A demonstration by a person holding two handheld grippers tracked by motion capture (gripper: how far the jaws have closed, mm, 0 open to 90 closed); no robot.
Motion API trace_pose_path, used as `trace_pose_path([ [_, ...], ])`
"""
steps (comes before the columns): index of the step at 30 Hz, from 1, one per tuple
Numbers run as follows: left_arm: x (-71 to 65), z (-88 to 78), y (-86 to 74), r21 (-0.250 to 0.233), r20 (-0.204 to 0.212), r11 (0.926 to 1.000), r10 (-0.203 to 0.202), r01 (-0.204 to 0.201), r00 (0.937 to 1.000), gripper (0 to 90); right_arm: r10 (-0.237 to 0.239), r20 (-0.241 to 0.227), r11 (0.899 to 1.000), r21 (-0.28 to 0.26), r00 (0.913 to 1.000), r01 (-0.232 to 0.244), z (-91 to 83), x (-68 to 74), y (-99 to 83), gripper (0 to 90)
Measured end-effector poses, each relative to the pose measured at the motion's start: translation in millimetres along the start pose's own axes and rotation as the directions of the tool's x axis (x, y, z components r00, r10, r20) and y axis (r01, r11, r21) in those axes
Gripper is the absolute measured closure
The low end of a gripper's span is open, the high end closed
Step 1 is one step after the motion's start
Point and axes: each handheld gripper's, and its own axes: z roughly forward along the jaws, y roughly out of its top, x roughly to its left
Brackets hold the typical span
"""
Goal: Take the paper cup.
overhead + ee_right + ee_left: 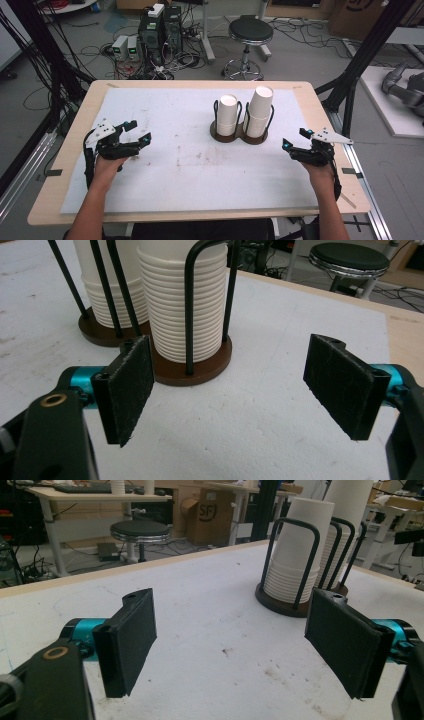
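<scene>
Cup holder [241,134]: dark twin round base with black wire hoops, standing right of centre toward the far edge of the bench [75,150], on a white mat [165,125].
Left cup stack [227,114]: white paper cups, nested, upright in the left bay.
Right cup stack [260,111]: same kind, taller, upright in the right bay.
Left gripper [136,132]: held low over the mat's left part, well apart from the holder; jaws spread wide, nothing between them.
Right gripper [295,138]: near the bench's right edge, nearer the holder; jaws likewise wide, holding nothing.

View notes: high view gives both hands, the cup mouths and the whole layout. Left gripper view shows the holder [295,607] from afar, beyond its spread jaws. Right gripper view shows the stacked rims [185,315] ridge by ridge, close up. A black stool [250,32] stands on the floor beyond the bench.
</scene>
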Motion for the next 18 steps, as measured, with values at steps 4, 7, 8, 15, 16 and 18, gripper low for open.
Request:
trace_pose_path([
  [4, -0.1, 1.7, -0.7, 0.008, 0.005, 1.0, -0.005, 0.005, 1.0, 20.5, -0.001, 0.001, 1.0, -0.008, 1.0, 0.001, 0.6, -1.5, 0.2, 20.8],
  [7, -0.9, 3.6, -1.3, 0.013, 0.006, 0.9999, -0.007, 0.007, 1.0, 20.5, 0.015, -0.005, 1.0, -0.012, 0.9999, -0.015, 0.8, -2.5, 0.0, 20.8],
  [8, -1.0, 4.6, -1.6, 0.013, 0.008, 0.9999, -0.006, 0.006, 1.0, 20.5, 0.019, -0.01, 1.0, -0.013, 0.9998, -0.019, 0.7, -1.8, 0.1, 20.8],
  [15, -3.5, 6.4, -1.4, 0.015, 0.006, 0.9999, -0.001, 0.001, 1.0, 20.5, 0.012, -0.044, 0.999, -0.032, 0.999, -0.014, 3.8, 7.5, 5.9, 20.8],
  [16, -3.4, 6.1, -1.3, 0.016, 0.006, 0.9999, 0.0, 0.0, 1.0, 20.5, 0.013, -0.052, 0.999, -0.033, 0.9986, -0.015, 4.9, 8.7, 7.1, 20.8],
  [18, -4.0, 5.3, -1.5, 0.015, 0.005, 0.9999, -0.002, 0.002, 1.0, 20.5, 0.013, -0.066, 0.999, -0.036, 0.9978, -0.015, 6.9, 11.9, 9.7, 20.8],
])
